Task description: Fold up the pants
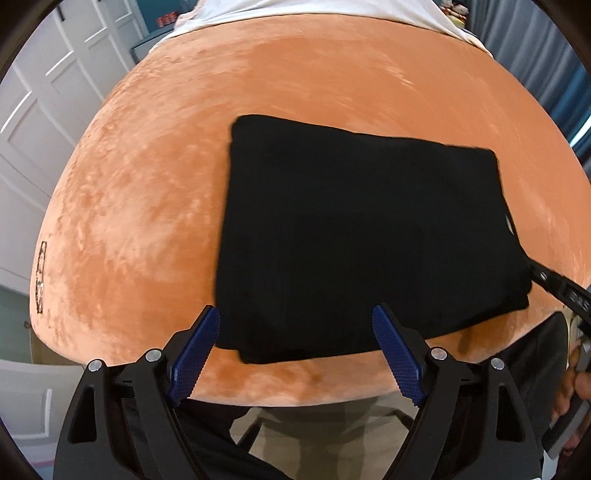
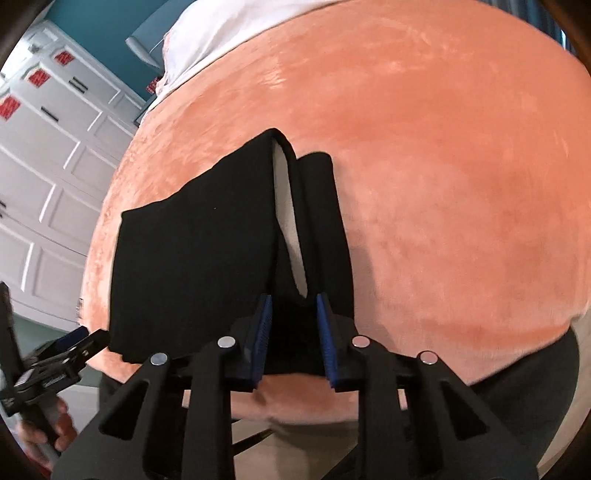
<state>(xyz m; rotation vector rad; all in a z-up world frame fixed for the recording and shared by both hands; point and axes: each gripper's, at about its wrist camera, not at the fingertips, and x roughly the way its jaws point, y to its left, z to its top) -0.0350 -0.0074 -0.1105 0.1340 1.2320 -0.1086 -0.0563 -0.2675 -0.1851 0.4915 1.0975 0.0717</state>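
Pants (image 1: 362, 236), matte black and folded into a thick, soft-edged rectangle, lie on my orange plush blanket (image 1: 155, 177), whose nap shows pale brushed streaks. My left gripper (image 1: 295, 325) hangs at the fold's 6 o'clock edge, blue ribbed pads spread wide, nothing pinched. My right gripper (image 2: 293, 321) stands narrow, pads clamped on a bunched black edge; a pale lining (image 2: 288, 206) gapes toward 12 o'clock. White panelled doors (image 2: 48, 155) fill 9 o'clock, a teal wall (image 2: 110, 22) at 11.

Right claw (image 2: 293, 328) on black pants (image 2: 192, 258)
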